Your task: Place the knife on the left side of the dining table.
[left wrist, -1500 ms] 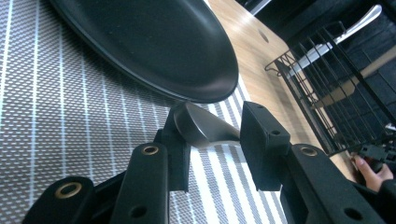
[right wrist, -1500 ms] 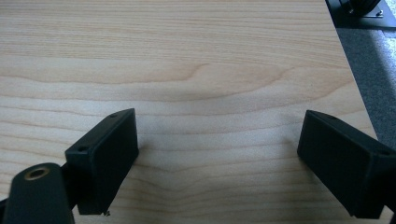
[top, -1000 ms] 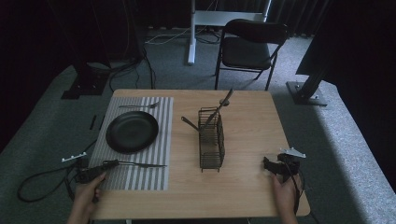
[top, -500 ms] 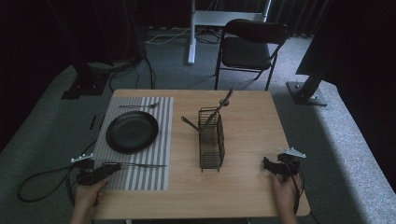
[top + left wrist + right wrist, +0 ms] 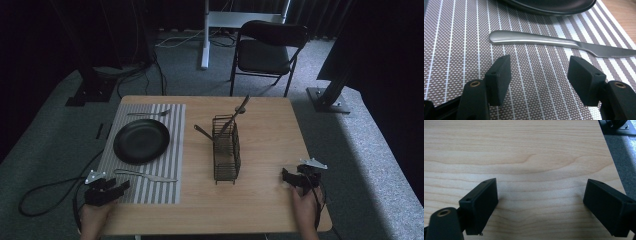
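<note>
Knife (image 5: pixel 554 43) just beyond left gripper (image 5: pixel 540 75)

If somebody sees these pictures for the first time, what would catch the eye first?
Probably the round black plate on the grey striped placemat, with a silver table knife lying just below it. Next, the black wire cutlery basket standing mid-table with utensils sticking out. The left hand-held gripper sits open just short of the knife.

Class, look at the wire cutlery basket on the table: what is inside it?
Two utensils stand in the wire basket, their handles leaning out over its rim. Their lower ends are blurred behind the mesh, so their types stay unclear.
</note>
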### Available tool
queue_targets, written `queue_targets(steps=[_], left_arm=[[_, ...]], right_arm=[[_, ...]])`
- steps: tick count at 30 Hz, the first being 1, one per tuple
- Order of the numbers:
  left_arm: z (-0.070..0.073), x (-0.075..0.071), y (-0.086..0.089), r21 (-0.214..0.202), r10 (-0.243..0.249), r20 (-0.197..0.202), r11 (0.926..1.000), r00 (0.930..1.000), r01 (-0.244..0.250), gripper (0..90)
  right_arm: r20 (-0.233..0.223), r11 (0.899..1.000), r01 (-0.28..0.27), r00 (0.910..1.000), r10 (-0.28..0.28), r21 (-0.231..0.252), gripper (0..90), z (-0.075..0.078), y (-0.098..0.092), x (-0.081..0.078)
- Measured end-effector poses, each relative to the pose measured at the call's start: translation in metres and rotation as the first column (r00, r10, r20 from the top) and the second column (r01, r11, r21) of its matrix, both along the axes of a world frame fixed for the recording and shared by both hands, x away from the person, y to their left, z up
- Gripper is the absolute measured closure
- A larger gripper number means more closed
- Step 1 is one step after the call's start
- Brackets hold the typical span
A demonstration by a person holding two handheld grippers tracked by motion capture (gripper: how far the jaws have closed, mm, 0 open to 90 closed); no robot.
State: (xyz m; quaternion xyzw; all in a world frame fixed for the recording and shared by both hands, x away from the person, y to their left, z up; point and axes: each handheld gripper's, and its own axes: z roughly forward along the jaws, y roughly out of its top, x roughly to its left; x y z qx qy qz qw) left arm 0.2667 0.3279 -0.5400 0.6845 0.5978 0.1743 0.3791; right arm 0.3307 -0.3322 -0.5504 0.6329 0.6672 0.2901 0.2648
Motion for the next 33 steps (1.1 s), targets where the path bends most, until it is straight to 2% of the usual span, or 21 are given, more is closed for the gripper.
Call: queue_targets(steps=[5, 6, 8, 11, 14, 15, 17, 18, 20, 21, 25, 30, 33], left_arm=[[-0.001, -0.01, -0.01, 0.107, 0.015, 0.042, 0.9941, 0.999, -0.02, 31.3], [-0.001, -0.01, -0.01, 0.107, 0.015, 0.042, 0.9941, 0.999, -0.02, 30.4], [0.0, -0.013, -0.013, 0.114, 0.032, 0.07, 0.9927, 0.997, -0.04, 29.9], [0.0, -0.014, -0.013, 0.102, 0.041, 0.063, 0.9936, 0.9972, -0.047, 27.3], [-0.001, -0.014, -0.012, 0.096, 0.049, 0.05, 0.9939, 0.9975, -0.054, 17.6], [-0.001, -0.014, -0.012, 0.096, 0.055, 0.05, 0.9936, 0.9972, -0.06, 17.5], [-0.001, -0.014, -0.012, 0.099, 0.06, 0.038, 0.993, 0.9975, -0.063, 6.1], [-0.002, -0.013, -0.013, 0.106, 0.06, 0.02, 0.9924, 0.998, -0.062, 0.9], [-0.002, -0.013, -0.013, 0.106, 0.06, 0.02, 0.9924, 0.998, -0.062, 0.9], [-0.002, -0.014, -0.014, 0.128, 0.057, 0.021, 0.99, 0.9982, -0.059, 0.8], [-0.002, -0.015, -0.015, 0.147, 0.069, 0.017, 0.9867, 0.9975, -0.071, 0.0], [-0.003, -0.016, -0.014, 0.133, 0.072, 0.024, 0.9883, 0.9971, -0.075, 0.0], [-0.004, -0.016, -0.014, 0.14, 0.08, 0.02, 0.9867, 0.9966, -0.082, 0.0]], right_arm=[[0.0, 1.0, 0.0, 1.0, 0.0, 0.0, 11.4, 0.0, 0.0, 0.0], [0.0, 1.0, 0.0, 1.0, 0.0, 0.0, 11.4, 0.0, 0.0, 0.0], [0.0, 1.0, 0.0, 1.0, 0.0, 0.0, 11.4, 0.0, 0.0, 0.0], [0.0, 1.0, 0.0, 1.0, 0.0, 0.0, 11.4, 0.0, 0.0, 0.0], [0.0, 1.0, 0.0, 1.0, 0.0, 0.001, 11.4, 0.0, 0.0, 0.0], [0.0, 1.0, 0.0, 1.0, 0.0, 0.001, 11.4, 0.0, 0.0, 0.0], [0.0, 1.0, 0.0, 1.0, 0.0, 0.001, 11.4, 0.0, 0.0, 0.0], [0.0, 1.0, 0.0, 1.0, 0.0, 0.0, 11.4, 0.0, 0.0, 0.0], [0.0, 1.0, 0.0, 1.0, 0.0, 0.001, 11.4, 0.0, 0.0, 0.0], [0.0, 1.0, 0.0, 1.0, 0.0, 0.0, 11.4, 0.0, 0.0, 0.0], [0.0, 1.0, 0.0, 1.0, 0.0, 0.001, 11.4, 0.0, 0.0, 0.0], [0.0, 1.0, 0.0, 1.0, 0.0, 0.001, 11.4, 0.0, 0.0, 0.0], [0.0, 1.0, 0.0, 1.0, 0.0, 0.001, 11.4, 0.0, 0.0, 0.0]])
